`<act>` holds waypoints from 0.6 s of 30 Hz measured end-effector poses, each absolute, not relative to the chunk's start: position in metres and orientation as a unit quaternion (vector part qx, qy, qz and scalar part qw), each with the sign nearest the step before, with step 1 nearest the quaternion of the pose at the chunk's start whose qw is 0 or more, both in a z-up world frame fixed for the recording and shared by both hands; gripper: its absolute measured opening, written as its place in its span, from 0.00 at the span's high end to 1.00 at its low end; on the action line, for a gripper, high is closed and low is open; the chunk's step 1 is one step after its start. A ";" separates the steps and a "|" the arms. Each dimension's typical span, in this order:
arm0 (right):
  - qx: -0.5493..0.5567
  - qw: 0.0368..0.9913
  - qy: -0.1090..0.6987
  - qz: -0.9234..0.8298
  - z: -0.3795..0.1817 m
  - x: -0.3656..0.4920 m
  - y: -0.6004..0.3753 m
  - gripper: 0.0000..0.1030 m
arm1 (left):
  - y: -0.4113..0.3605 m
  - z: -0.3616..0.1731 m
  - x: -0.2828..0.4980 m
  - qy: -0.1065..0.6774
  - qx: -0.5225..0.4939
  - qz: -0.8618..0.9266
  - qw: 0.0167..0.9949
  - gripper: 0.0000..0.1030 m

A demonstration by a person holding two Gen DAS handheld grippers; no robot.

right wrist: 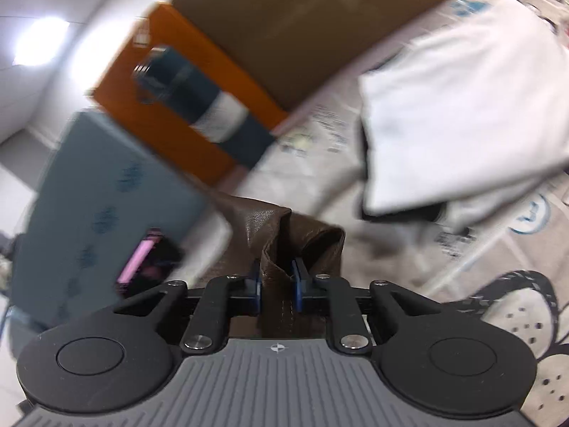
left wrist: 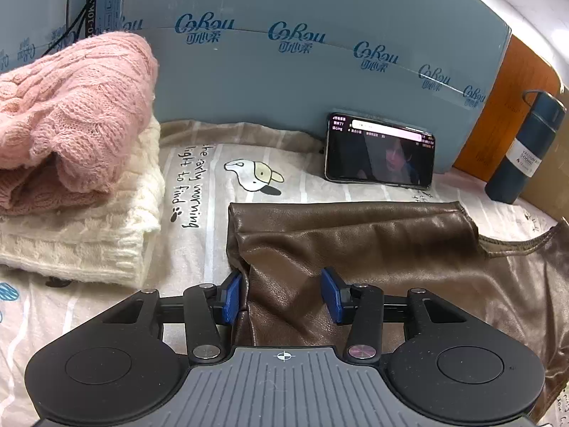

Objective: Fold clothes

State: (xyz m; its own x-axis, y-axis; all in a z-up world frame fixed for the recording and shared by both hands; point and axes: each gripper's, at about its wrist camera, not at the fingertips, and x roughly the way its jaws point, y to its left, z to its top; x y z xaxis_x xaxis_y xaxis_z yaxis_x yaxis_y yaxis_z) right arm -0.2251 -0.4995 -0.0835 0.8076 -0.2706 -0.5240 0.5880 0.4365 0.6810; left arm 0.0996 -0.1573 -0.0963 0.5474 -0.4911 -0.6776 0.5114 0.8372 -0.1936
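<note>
The brown, leather-like garment (left wrist: 355, 249) lies on the printed bedsheet (left wrist: 199, 192) before me; I judge it supple, smooth and slippery, best held at its stitched hems. My left gripper (left wrist: 282, 293) stands spread astride a fold. My right gripper (right wrist: 276, 286) pinches a bunched edge; motion blur obscures its surroundings.

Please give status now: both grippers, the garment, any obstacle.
Left gripper open, jaws astride brown leather-look garment. Right gripper shut on its bunched edge. Black phone and dark blue bottle beyond, apart from garment.
</note>
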 end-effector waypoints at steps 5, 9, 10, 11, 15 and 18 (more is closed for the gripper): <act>0.463 0.863 0.143 -0.142 -0.049 -0.206 -0.471 0.90 | -0.153 -0.095 0.100 0.379 -0.003 -0.292 0.878 0.56; 0.480 0.864 0.144 -0.040 -0.036 -0.173 -0.441 0.90 | -0.153 -0.092 0.098 0.372 -0.008 -0.301 0.878 0.57; 0.480 0.863 0.154 -0.018 -0.037 -0.163 -0.431 0.90 | -0.153 -0.092 0.098 0.371 -0.011 -0.304 0.877 0.57; 0.480 0.862 0.163 0.004 -0.038 -0.152 -0.422 0.90 | -0.152 -0.092 0.097 0.370 -0.012 -0.307 0.877 0.57; 0.465 0.856 0.211 0.078 -0.046 -0.112 -0.384 0.90 | -0.151 -0.092 0.097 0.368 -0.017 -0.316 0.875 0.57; 0.430 0.855 0.270 0.103 -0.061 -0.085 -0.356 0.90 | -0.149 -0.092 0.098 0.368 -0.021 -0.319 0.873 0.58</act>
